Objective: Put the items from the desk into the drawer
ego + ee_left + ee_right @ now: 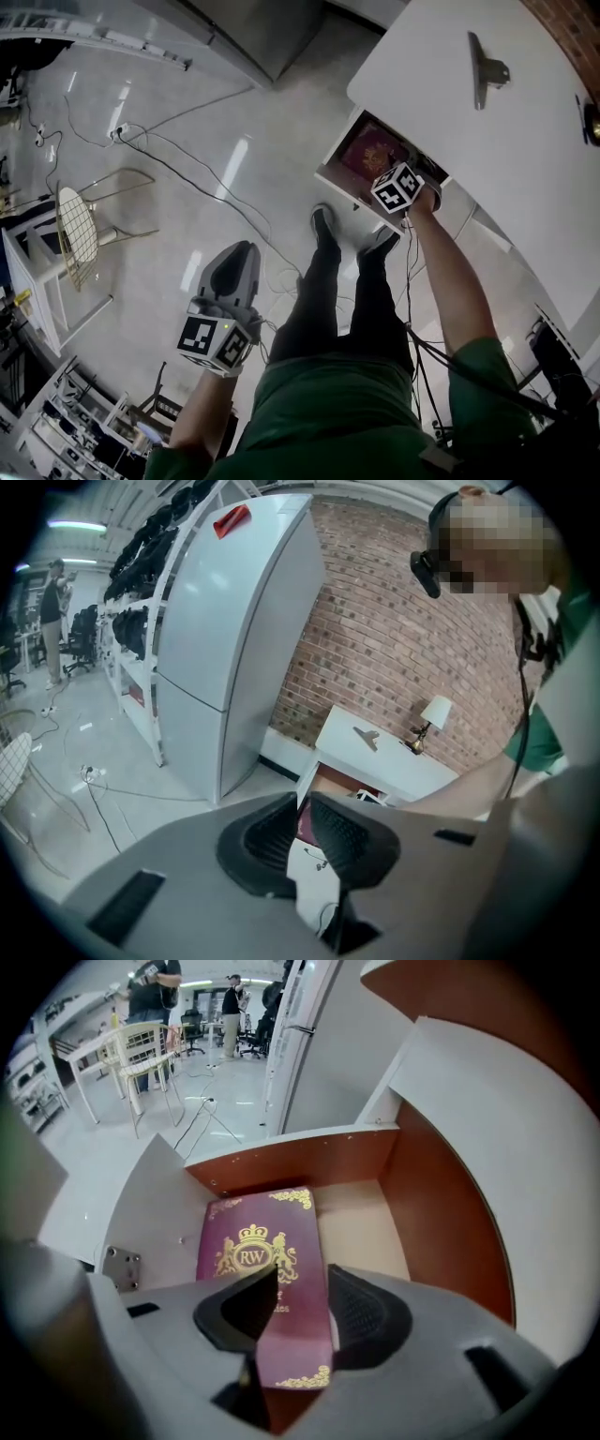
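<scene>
Maroon, with a gold crest and gold corner ornaments, a booklet [258,1241] is seen lying flat on the pale bottom of the open drawer [441,1222]. The drawer stands out from under the white counter [441,112], and its inner walls are of reddish-brown wood. The right tool [302,1279] is held steeply downward over the drawer with its jaws set wide apart. The near end of the booklet is seen in the gap between the pads, but it is not clamped by them, and nothing else is held. On the counter top a metal clip-like item [486,67] is lying, well apart from the drawer. A small lamp [433,714] is seen at the counter's far edge, against the brick wall [394,621]. The left tool [303,797] is held low over the pale glossy floor [169,131], well apart from the counter. Its jaws are parted by only a narrow slit, and nothing is held between them. A white refrigerator [234,639] is seen beside the counter, and cables [187,169] are strewn across the floor.
</scene>
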